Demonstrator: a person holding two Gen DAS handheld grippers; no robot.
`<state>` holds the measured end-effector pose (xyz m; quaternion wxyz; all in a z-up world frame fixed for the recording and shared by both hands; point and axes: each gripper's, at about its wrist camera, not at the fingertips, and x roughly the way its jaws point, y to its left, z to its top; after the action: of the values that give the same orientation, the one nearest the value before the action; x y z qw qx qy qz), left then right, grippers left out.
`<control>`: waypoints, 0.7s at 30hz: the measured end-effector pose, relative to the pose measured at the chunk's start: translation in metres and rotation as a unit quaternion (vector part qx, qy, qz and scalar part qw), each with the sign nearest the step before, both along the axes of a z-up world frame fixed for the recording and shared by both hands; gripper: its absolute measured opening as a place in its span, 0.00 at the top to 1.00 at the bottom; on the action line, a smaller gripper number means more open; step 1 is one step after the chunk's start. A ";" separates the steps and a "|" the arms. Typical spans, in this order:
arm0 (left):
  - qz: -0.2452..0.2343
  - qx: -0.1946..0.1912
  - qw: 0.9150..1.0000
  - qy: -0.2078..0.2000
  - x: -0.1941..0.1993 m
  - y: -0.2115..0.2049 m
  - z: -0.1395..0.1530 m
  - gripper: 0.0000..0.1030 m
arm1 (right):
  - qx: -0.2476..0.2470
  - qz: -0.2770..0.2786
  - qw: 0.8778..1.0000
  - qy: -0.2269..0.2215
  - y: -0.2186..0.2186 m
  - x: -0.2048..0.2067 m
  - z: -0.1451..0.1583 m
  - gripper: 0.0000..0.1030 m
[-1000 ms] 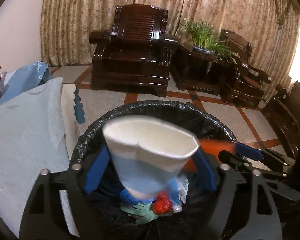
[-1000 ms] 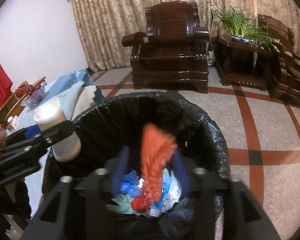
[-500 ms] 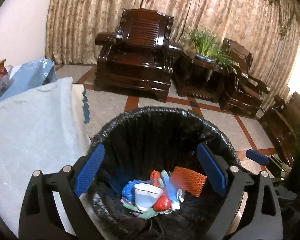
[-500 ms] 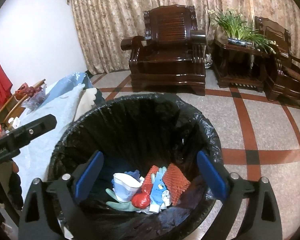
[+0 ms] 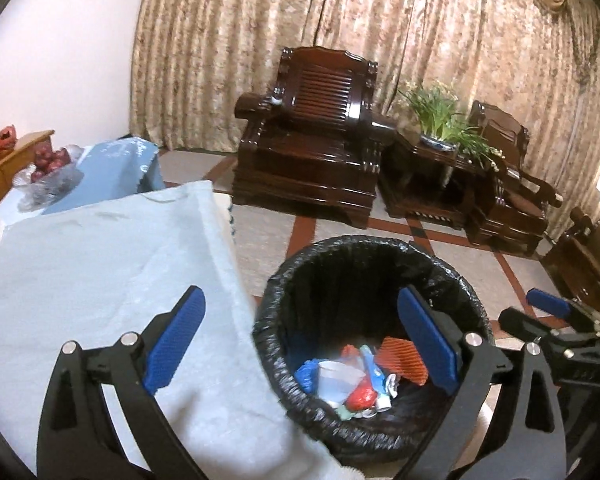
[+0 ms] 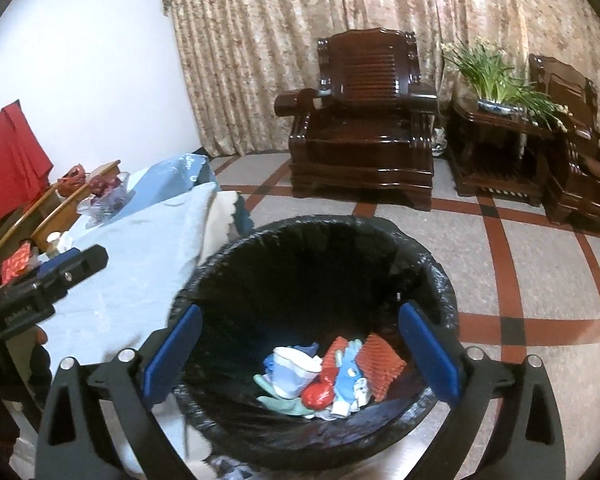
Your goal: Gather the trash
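A bin lined with a black bag [image 5: 364, 240] [image 6: 320, 220] stands on the floor beside the table. At its bottom lie a white paper cup [image 5: 336, 380] [image 6: 294, 370], an orange foam net [image 5: 400, 360] [image 6: 382, 364], a red wrapper [image 6: 316, 396] and other scraps. My left gripper [image 5: 300, 298] hangs above the bin's left rim and the table edge, its jaws opening with nothing between them. My right gripper [image 6: 300, 312] hovers over the bin, its jaws also opening and empty. Each gripper shows at the edge of the other's view.
The table under a light blue cloth [image 5: 100, 264] [image 6: 132, 264] lies left of the bin, with a bowl of red fruit [image 5: 48, 168] at its far end. Dark wooden armchairs [image 5: 316, 136] and a plant stand [image 5: 440, 148] line the curtain across the tiled floor.
The left gripper let go of the paper cup and the right let go of the orange net; both now lie in the bin. Both grippers opened and rose, the left drifting toward the table.
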<state>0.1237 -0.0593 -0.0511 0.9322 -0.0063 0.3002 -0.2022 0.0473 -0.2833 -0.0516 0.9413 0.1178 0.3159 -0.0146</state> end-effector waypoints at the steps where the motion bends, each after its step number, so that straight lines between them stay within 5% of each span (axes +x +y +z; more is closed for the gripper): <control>1: 0.003 0.002 1.000 -0.002 -0.005 0.004 0.003 0.08 | 0.001 0.001 1.000 0.000 0.002 -0.002 0.003 0.06; 21: 0.054 0.010 0.998 -0.021 -0.068 0.051 0.046 0.07 | -0.009 0.047 0.998 -0.031 0.051 -0.037 0.059 0.06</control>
<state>0.0561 -0.0085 -0.0054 0.9479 -0.0092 0.2817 -0.1482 0.0098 -0.2324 0.0076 0.9515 0.0945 0.2913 0.0301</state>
